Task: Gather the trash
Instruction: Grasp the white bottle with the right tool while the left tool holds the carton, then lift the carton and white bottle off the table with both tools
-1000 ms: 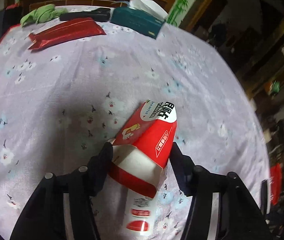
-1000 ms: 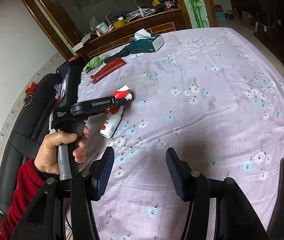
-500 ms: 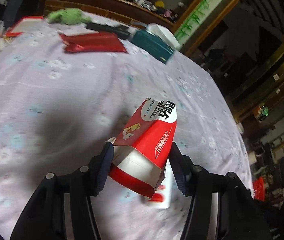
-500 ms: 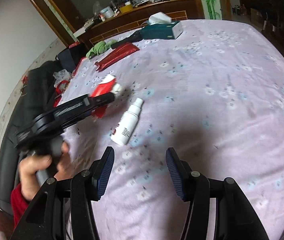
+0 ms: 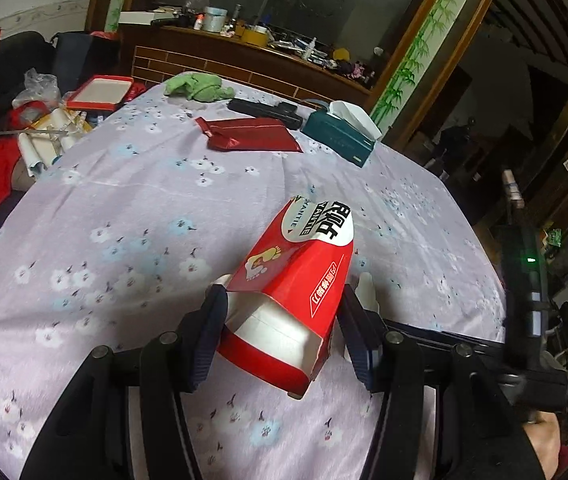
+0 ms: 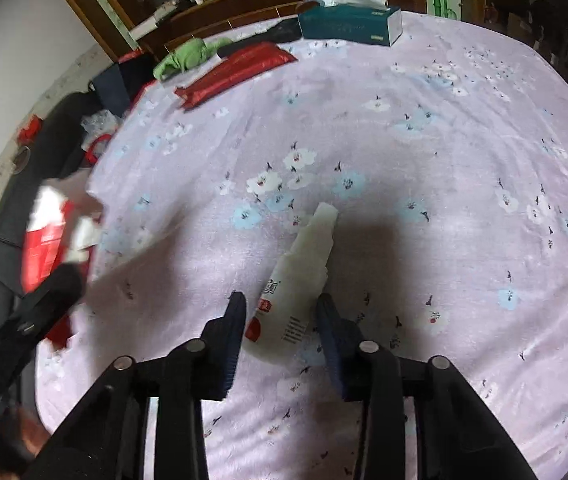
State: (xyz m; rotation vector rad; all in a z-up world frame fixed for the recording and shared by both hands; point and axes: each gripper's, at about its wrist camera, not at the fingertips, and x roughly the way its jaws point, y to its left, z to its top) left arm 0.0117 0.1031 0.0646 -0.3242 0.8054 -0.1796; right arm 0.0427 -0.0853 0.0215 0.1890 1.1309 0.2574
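Left tool (image 5: 282,330) clamped on red carton (image 5: 291,288); right tool (image 6: 282,316) agape astride white bottle (image 6: 297,288), mid-table (image 6: 443,200).

Dim indoor light, fisheye-warped edges, left side of right-wrist view motion-blurred.

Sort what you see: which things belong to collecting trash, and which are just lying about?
Part of the job:
- empty red and white cardboard carton, held by left gripper
- white plastic spray bottle, between right gripper fingers

Lying about:
- teal tissue box
- green crumpled cloth
- shiny red foil pouch
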